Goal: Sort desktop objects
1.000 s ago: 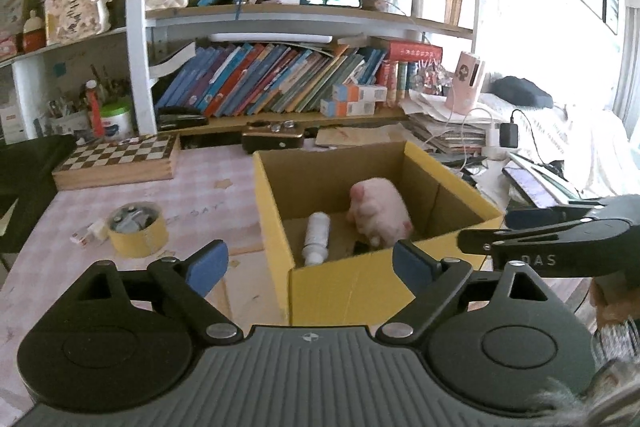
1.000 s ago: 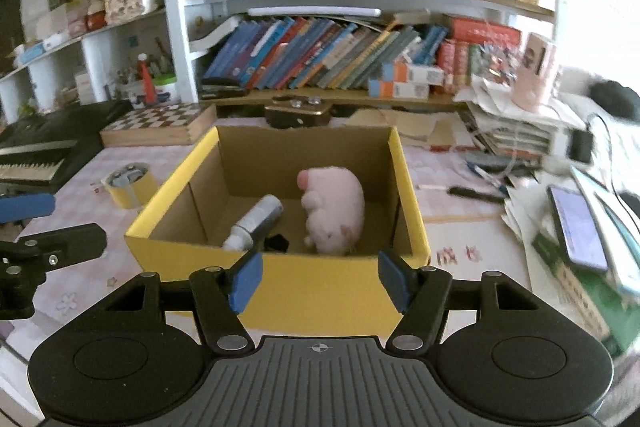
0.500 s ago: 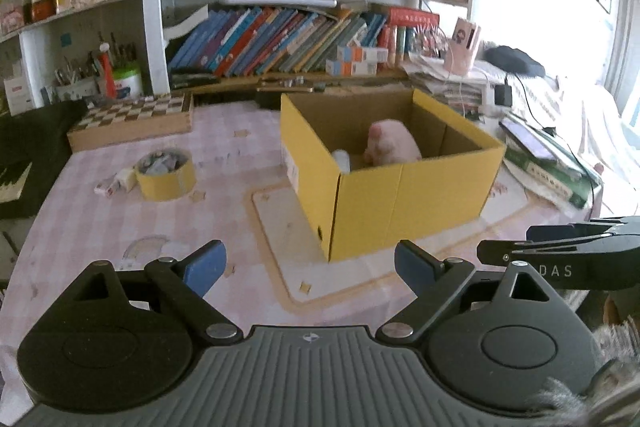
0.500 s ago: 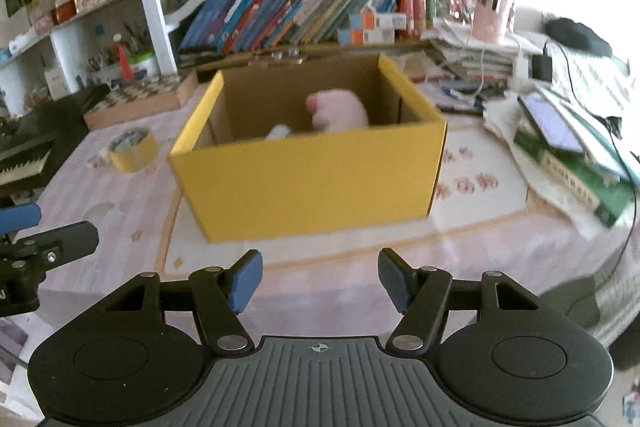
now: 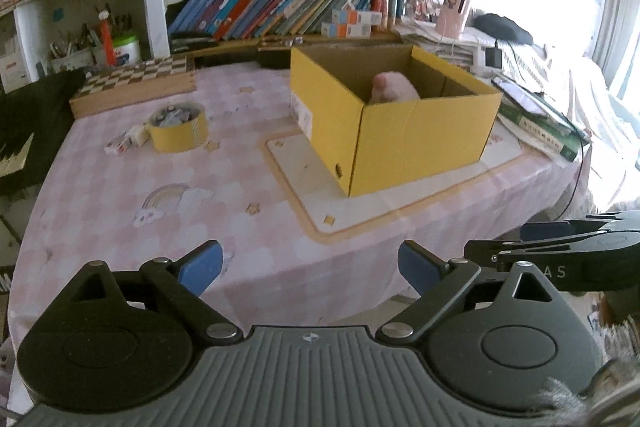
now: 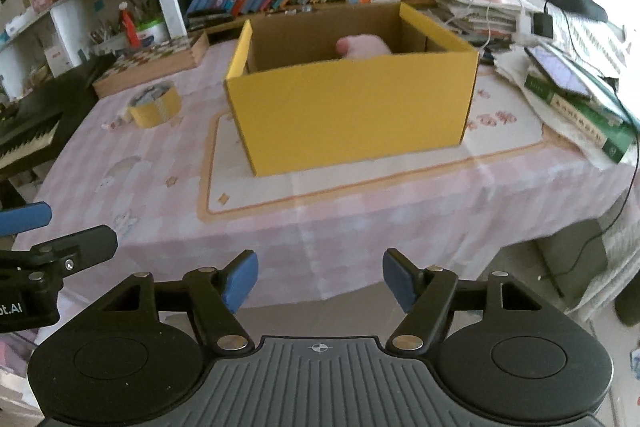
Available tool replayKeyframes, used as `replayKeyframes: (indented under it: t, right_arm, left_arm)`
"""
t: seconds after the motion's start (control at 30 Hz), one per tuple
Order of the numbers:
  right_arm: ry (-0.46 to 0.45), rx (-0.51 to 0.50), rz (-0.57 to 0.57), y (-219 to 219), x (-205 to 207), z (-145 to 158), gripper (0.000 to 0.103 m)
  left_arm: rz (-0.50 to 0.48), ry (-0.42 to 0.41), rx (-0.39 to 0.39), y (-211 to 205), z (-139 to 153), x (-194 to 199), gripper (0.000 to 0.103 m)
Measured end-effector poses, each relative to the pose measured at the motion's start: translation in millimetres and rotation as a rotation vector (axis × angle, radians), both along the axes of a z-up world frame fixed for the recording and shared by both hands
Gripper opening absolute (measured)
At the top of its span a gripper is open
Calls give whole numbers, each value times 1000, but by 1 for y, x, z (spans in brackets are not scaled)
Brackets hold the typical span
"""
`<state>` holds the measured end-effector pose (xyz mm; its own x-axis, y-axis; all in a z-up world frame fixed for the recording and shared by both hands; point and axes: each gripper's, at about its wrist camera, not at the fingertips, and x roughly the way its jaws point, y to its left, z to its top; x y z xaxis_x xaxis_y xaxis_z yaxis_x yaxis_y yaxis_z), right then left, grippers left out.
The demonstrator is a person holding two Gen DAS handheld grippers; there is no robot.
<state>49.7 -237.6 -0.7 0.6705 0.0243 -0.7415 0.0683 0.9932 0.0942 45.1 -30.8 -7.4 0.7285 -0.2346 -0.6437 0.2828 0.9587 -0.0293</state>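
A yellow cardboard box stands open on the pink tablecloth. A pink plush toy shows above its rim; anything else inside is hidden by the box wall. A yellow tape roll filled with small items sits left of the box, with a small white piece beside it. My left gripper is open and empty, off the table's front edge. My right gripper is open and empty, also back from the front edge.
A wooden chessboard box lies at the back left. Books and a phone are stacked at the table's right edge. A bookshelf fills the back. A keyboard sits at the far left. The table's front edge drops off below.
Both grippers have pulled back from above the box to beyond the table's front edge. The box now looks farther away and its inside is mostly hidden. Both stayed open.
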Motion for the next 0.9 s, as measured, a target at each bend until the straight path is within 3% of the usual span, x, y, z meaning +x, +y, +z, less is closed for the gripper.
replayKeyframes:
  t: [0.57,0.9]
  right_arm:
    - [67,18,61,48,-12,-19,73]
    - [69,-1,181,85,-6,-19,76]
  left_arm:
    - [34,70,26,43,-18,-20,98]
    - [116,67,25,73,-19,-27,99]
